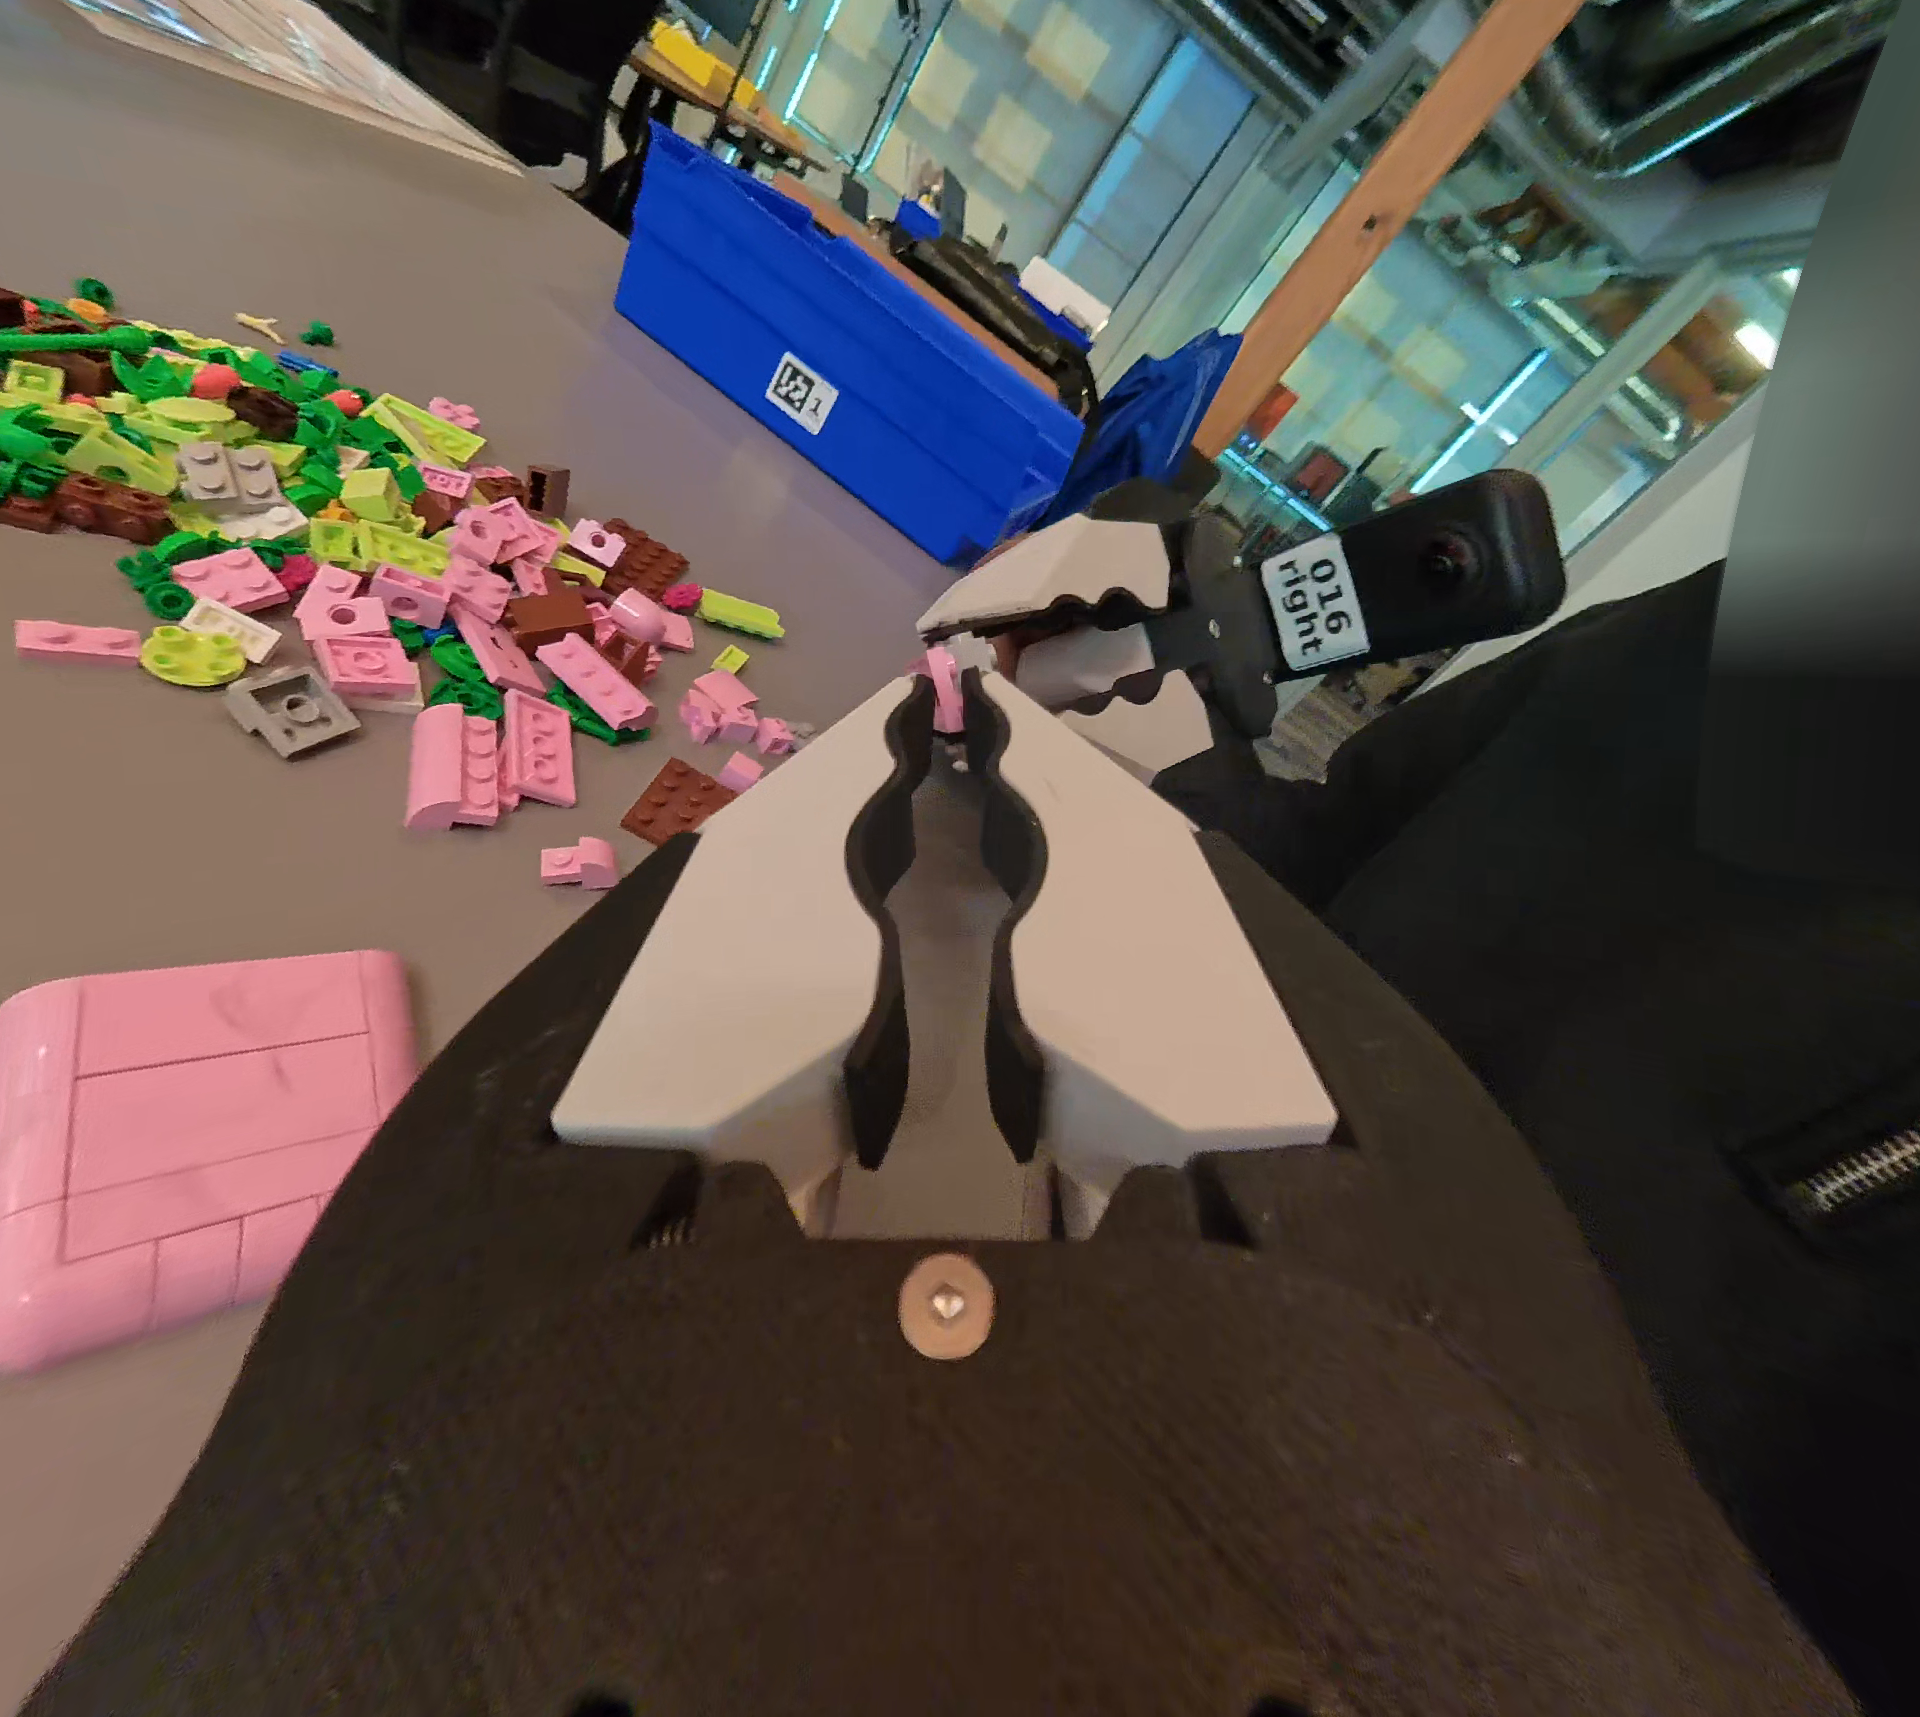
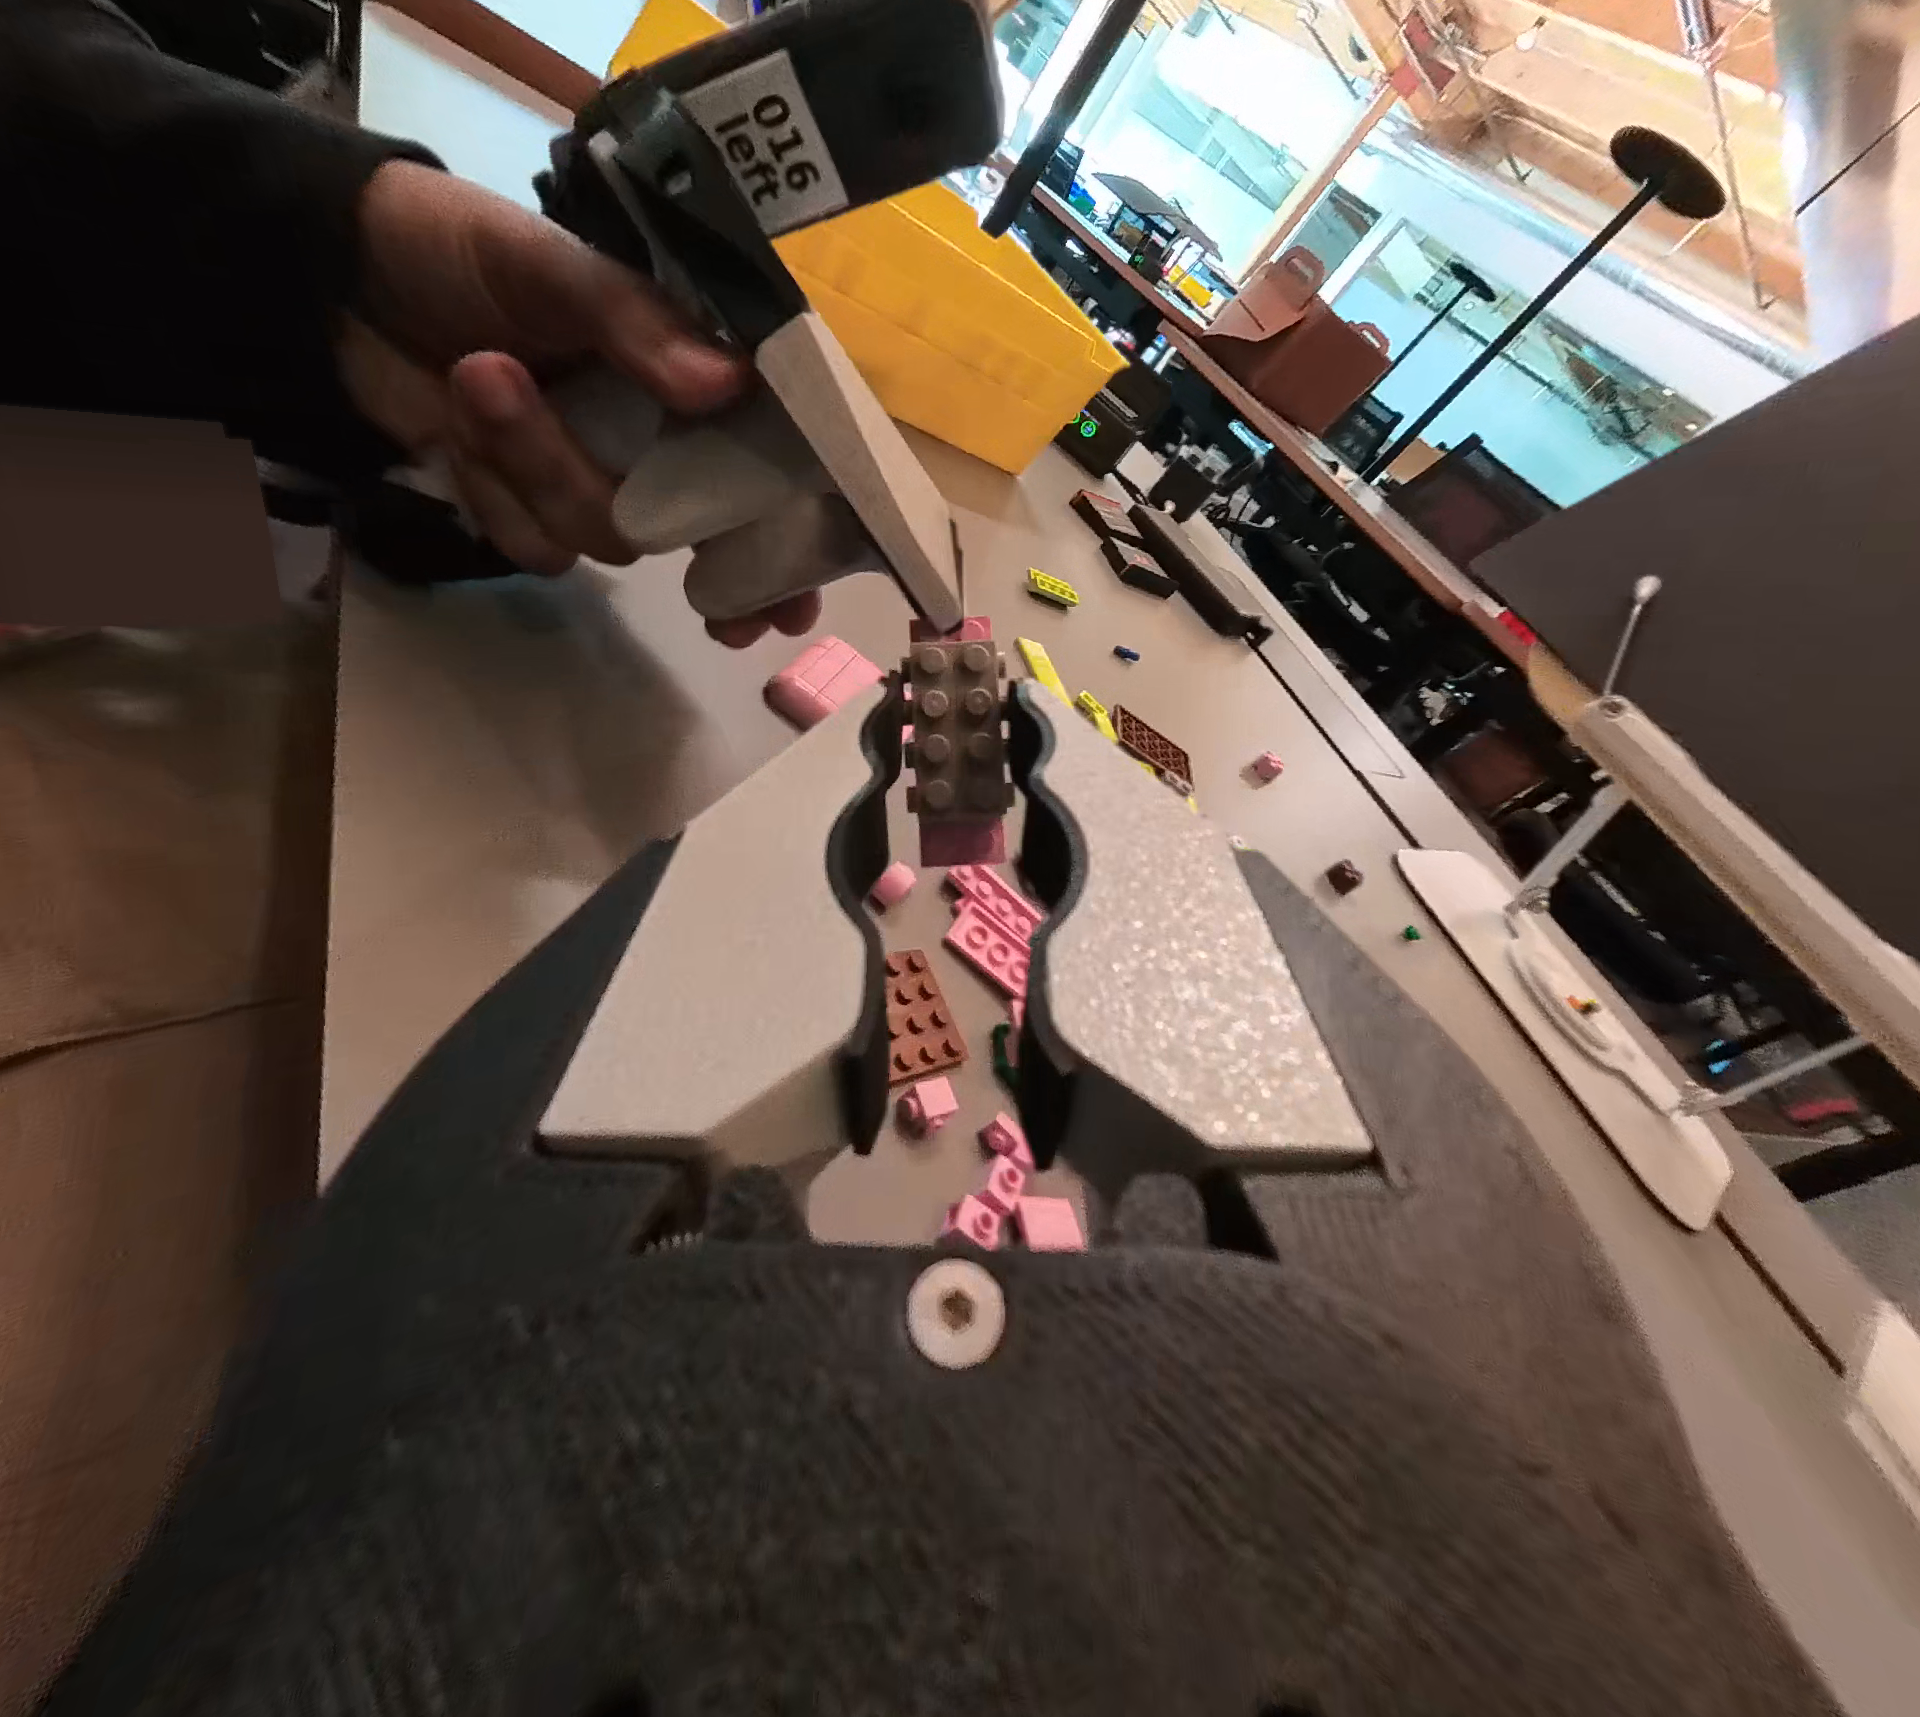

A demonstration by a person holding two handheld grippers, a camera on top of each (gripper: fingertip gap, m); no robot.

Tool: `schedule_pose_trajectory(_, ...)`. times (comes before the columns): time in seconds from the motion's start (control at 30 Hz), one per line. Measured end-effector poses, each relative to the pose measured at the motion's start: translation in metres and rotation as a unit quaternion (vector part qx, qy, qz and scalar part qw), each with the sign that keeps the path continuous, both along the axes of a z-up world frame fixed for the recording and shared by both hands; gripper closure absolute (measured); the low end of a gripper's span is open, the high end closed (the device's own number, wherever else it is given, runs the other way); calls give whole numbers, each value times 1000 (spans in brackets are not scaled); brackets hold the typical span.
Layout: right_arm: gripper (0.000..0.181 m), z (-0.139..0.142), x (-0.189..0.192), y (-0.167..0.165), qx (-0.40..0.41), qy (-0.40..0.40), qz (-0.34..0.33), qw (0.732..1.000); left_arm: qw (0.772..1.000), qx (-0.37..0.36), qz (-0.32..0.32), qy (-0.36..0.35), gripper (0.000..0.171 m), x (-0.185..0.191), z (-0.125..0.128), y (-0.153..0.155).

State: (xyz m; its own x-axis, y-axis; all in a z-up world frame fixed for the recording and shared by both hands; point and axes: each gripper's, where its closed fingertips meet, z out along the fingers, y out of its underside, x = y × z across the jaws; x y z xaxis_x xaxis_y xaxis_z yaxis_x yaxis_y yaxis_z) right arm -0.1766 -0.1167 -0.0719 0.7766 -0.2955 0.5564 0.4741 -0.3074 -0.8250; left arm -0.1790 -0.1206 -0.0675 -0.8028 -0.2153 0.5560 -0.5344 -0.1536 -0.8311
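Note:
My right gripper is shut on a grey studded plate with a pink piece stuck under it, held above the grey table. My left gripper is shut on a small pink piece, and its tip meets the far end of the grey plate. The right wrist view shows the left gripper coming down from the upper left, held by a hand. The left wrist view shows the right gripper just beyond my left fingertips.
A pile of pink, green, lime and brown bricks lies on the table to the left. A pink rounded block sits near me. A blue bin and a yellow bin stand farther back. A white stand base is at the right. Less than 4 cm separates the two grippers' tips. The pink rounded block is about 12 centimetres from both grippers' fingertips.

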Motion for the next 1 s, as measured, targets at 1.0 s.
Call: schedule_pose_trajectory(1.0, 165, -16, 20, 0, -95, -125, -113, 981, 969, 172, 127, -121, 170, 16, -16, -5)
